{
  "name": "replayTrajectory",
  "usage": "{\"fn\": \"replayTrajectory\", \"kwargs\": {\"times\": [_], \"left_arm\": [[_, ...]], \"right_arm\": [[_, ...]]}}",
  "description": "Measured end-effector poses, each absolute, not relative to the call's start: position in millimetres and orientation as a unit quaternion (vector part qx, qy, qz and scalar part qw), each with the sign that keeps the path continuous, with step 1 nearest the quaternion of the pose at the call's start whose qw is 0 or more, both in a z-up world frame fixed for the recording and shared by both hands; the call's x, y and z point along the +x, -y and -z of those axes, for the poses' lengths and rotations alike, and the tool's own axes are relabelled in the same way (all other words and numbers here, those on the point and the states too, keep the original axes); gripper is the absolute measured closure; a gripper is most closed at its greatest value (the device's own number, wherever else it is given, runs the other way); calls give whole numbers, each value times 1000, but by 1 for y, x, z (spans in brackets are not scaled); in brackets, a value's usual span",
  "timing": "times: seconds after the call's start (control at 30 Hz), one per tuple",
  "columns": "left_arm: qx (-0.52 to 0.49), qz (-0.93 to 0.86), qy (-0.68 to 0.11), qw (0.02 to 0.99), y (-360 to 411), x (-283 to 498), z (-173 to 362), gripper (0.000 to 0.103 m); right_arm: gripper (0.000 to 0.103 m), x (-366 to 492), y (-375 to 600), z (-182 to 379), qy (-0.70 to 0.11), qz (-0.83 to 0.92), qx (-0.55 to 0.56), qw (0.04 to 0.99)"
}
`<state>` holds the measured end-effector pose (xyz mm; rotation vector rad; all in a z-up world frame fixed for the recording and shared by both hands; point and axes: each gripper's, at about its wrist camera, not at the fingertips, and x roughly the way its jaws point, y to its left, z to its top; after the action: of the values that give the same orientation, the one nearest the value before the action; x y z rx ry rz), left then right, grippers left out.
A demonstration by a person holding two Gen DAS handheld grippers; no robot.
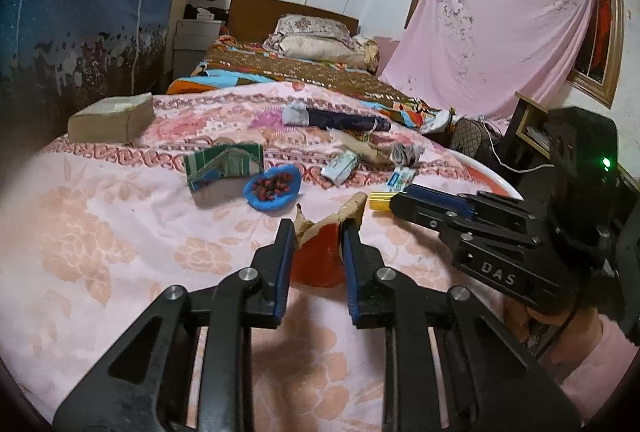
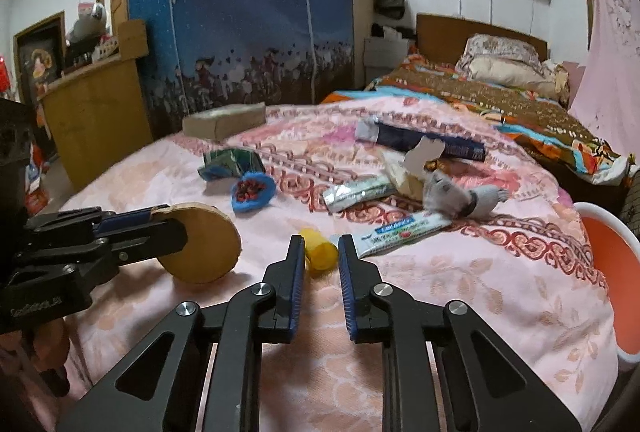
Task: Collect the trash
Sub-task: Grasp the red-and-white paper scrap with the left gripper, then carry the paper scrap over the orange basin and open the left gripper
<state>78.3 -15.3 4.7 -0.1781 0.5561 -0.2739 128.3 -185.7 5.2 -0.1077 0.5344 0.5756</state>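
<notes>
Cardboard, a torn cup (image 1: 320, 252), sits pinched between the left gripper (image 1: 316, 232) fingers above the bedspread (image 1: 100, 232). Beside the cup, the right gripper (image 2: 321, 246) stands narrowly parted around a yellow cap (image 2: 320, 256). Beyond the cap lie a toothpaste tube (image 2: 400, 232) and blue wrapper (image 2: 253, 191).

We observe a pale pink bedspread (image 2: 500, 272) with a peach floral pattern and red scroll borders, on which lie a yellow cap (image 2: 320, 252), a blue dish (image 2: 254, 191) of red pieces and a green striped packet (image 1: 224, 163). The tan cardboard disc (image 2: 204, 244) shows an orange-red inner face. Both black grippers carry blue pads (image 1: 282, 272).
</notes>
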Motion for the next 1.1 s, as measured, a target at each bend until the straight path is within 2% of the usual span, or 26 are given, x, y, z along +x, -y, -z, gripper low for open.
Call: {"fn": "replayTrajectory", "kwargs": {"times": [0.33,0.5,0.63,0.77,1.1], "left_arm": [[-65,155,-204,964,49,95,-42,95],[-57,188,-151,969,84,110,-67,95],[-45,228,-106,967,118,125,-90,95],[-35,266,-93,959,155,142,-102,95],[-30,318,-152,935,229,198,-97,95]], "right_arm": [[88,105,243,-46,-111,-202,45,972],[88,99,276,-70,-18,-121,47,991],[88,105,304,-83,20,-65,48,997],[88,118,336,-85,27,-26,69,997],[88,150,403,-52,-35,76,112,990]]}}
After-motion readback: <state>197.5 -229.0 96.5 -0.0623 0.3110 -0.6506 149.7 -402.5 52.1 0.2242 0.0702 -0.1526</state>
